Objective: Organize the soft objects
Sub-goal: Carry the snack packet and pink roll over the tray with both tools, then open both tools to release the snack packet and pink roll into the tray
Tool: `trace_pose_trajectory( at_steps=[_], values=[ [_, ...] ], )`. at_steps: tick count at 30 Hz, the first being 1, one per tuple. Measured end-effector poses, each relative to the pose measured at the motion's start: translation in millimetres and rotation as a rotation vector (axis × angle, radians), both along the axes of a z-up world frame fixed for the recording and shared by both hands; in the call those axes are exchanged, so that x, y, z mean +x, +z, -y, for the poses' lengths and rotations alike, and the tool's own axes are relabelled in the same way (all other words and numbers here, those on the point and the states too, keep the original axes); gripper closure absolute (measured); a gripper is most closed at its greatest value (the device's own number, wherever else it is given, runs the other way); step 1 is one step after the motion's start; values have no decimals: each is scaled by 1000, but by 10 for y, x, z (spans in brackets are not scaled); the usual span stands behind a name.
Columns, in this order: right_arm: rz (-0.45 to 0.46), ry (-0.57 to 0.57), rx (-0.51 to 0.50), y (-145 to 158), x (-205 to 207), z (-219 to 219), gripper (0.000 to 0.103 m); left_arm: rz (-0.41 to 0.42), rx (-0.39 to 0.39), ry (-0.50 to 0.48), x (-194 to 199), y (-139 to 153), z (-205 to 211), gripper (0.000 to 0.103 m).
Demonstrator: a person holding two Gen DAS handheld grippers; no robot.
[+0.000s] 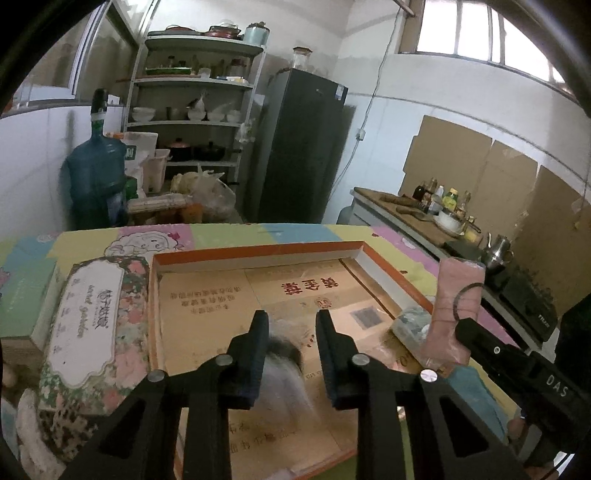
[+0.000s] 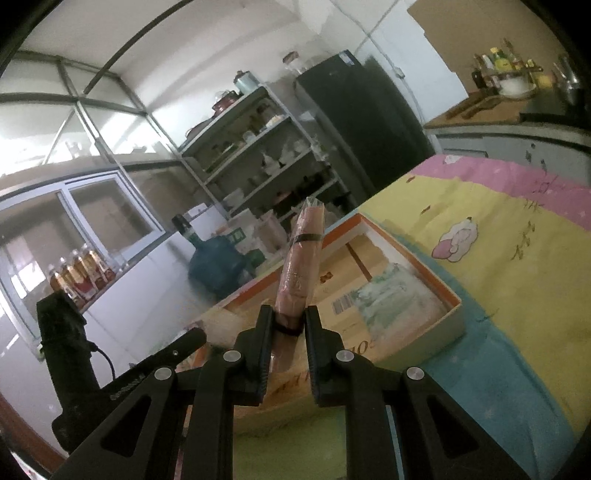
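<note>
My right gripper (image 2: 290,325) clamps a pink wrapped roll (image 2: 301,258) above the orange-rimmed box (image 2: 456,295), centre frame. My left gripper (image 1: 291,332) hangs wide open over a grey fluffy thing (image 1: 284,365) lying inside, beside a greenish packet (image 1: 410,321) at right.

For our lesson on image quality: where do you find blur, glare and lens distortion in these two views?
Left wrist view: the grey furry object between the open fingers of the left hand-held gripper is smeared; the window is blown out; walls bow. Right wrist view: the pink roll clamped in the right hand-held gripper is soft; glare at left; the shelf leans.
</note>
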State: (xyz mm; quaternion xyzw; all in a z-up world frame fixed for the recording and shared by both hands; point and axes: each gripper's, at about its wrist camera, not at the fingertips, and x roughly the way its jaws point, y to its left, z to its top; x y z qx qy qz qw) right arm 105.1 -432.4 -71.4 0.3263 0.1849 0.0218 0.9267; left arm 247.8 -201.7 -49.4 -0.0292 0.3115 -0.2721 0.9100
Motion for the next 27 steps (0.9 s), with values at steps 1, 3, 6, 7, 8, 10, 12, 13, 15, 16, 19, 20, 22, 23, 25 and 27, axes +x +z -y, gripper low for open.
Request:
trace_pose_trajectory(
  at_steps=[1, 3, 6, 7, 8, 10, 12, 13, 15, 16, 19, 20, 22, 23, 25, 27],
  values=[
    [-6, 3, 1, -6, 25, 8, 86, -4, 8, 1, 14, -12, 19, 76],
    [-22, 12, 5, -31, 83, 24, 86, -28, 16, -2, 68, -59, 34, 76],
    [-37, 30, 19, -75, 146, 54, 86, -49, 8, 3, 93, -117, 31, 76],
    [-44, 34, 24, -91, 163, 66, 86, -52, 5, 6, 99, -125, 23, 76],
    [-54, 43, 34, -112, 185, 76, 86, -54, -3, 7, 91, -126, 15, 76],
    [-68, 59, 45, -140, 226, 85, 86, -52, -27, 5, 55, -112, 1, 75],
    [-84, 72, 50, -164, 267, 80, 86, -56, -55, -2, 28, -83, -47, 66],
    [-93, 74, 50, -177, 282, 84, 86, -55, -68, -6, 4, -61, -69, 60],
    [-114, 76, 45, -189, 315, 81, 86, -52, -90, -10, -25, -40, -105, 39],
    [-129, 78, 42, -199, 339, 72, 85, -52, -104, -13, -48, -27, -129, 37],
    [-151, 85, 22, -212, 376, 51, 83, -58, -98, -7, -109, -5, -175, 35],
    [-151, 83, 21, -213, 376, 50, 83, -56, -80, -1, -131, -2, -179, 32],
    [-150, 78, 17, -213, 364, 40, 80, -43, -56, -4, -182, 2, -203, 28],
    [-147, 74, 16, -208, 350, 32, 78, -33, -55, 0, -216, 7, -227, 26],
    [-143, 65, 12, -196, 317, 16, 59, -3, -59, 12, -278, 28, -279, 19],
    [-125, 62, 11, -178, 269, -3, 53, 57, -52, 36, -371, 73, -350, 11]
  ],
)
